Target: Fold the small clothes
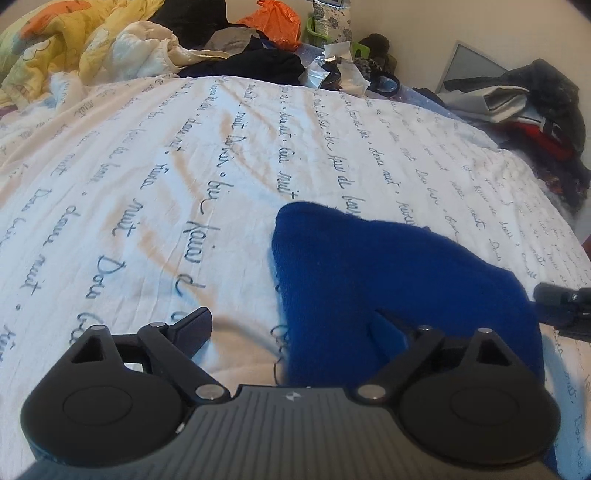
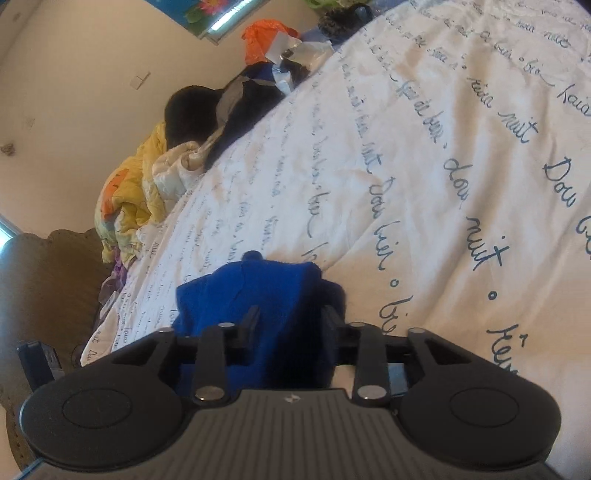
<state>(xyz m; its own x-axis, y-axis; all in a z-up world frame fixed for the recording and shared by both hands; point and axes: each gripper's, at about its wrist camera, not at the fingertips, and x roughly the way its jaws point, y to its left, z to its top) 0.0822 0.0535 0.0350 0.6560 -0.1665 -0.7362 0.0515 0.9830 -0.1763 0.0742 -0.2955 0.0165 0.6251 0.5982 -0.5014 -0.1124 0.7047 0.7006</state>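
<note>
A blue knit garment [image 1: 388, 266] lies bunched on the white bedcover with blue handwriting [image 1: 147, 166]. My left gripper [image 1: 291, 325] stands wide open at the garment's near left edge. Its left finger is over bare cover, and its right finger sits against the blue cloth, partly hidden by it. In the right wrist view the same garment [image 2: 258, 291] is heaped between the fingers of my right gripper [image 2: 290, 317]. The jaws are parted, with cloth lying loosely in the gap. The right gripper's tip [image 1: 561, 306] shows at the right edge of the left wrist view.
A yellow quilt [image 1: 74, 44], dark clothes [image 1: 258, 62], an orange bag [image 1: 273, 18] and silver wrappers [image 1: 332, 66] crowd the far end of the bed. More clothes [image 1: 532, 107] pile up at the right. A brown armchair [image 2: 44, 280] stands beside the bed.
</note>
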